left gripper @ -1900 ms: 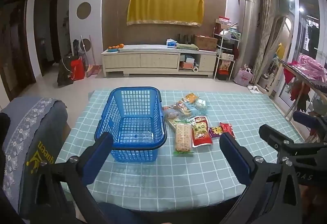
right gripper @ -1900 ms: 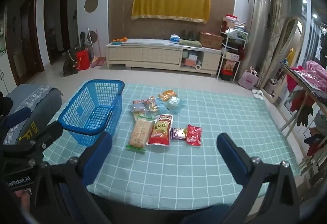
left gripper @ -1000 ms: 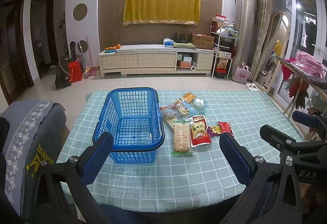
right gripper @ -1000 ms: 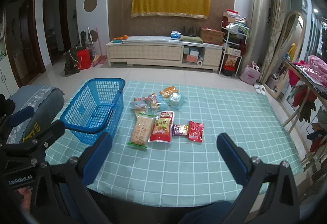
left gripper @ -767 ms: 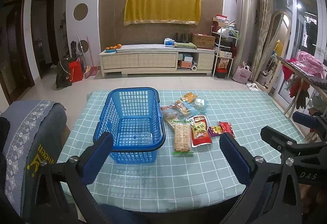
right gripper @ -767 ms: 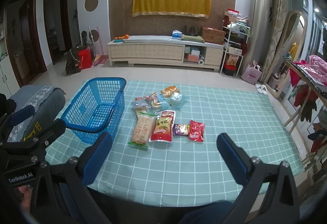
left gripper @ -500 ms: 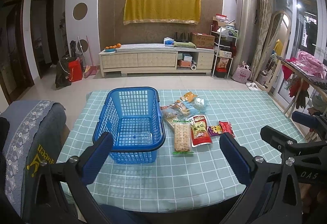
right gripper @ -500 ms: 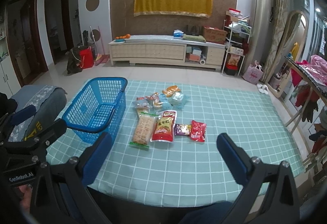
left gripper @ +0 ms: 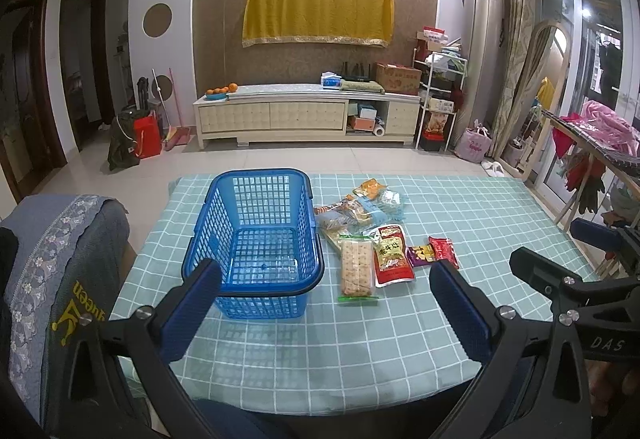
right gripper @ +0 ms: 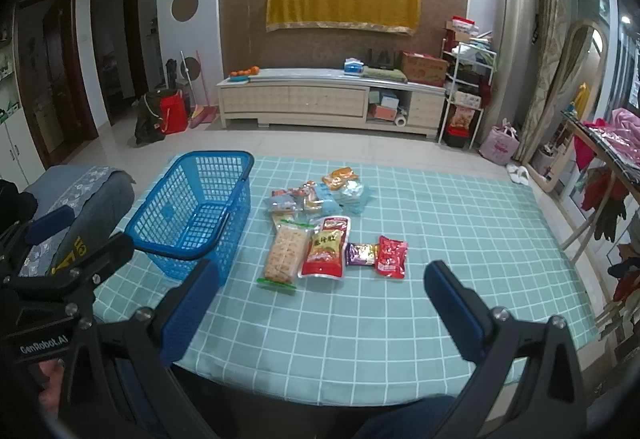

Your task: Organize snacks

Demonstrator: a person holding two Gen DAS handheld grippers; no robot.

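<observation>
Left gripper [left gripper: 324, 303]: jaws wide apart, holding nothing, above the near table edge; view barely shifted since earlier. Right gripper [right gripper: 320, 305]: likewise spread and unladen. Cracker pack [right gripper: 285, 249], red pouch [right gripper: 326, 247], purple candy [right gripper: 362, 254], red packet [right gripper: 392, 257]: unmoved on checked tablecloth [right gripper: 400, 319], the first two with long axes running near-to-far. Blue basket [left gripper: 256, 235]: left of snacks, long axis near-to-far. More packets [left gripper: 360, 209] lie beyond.
</observation>
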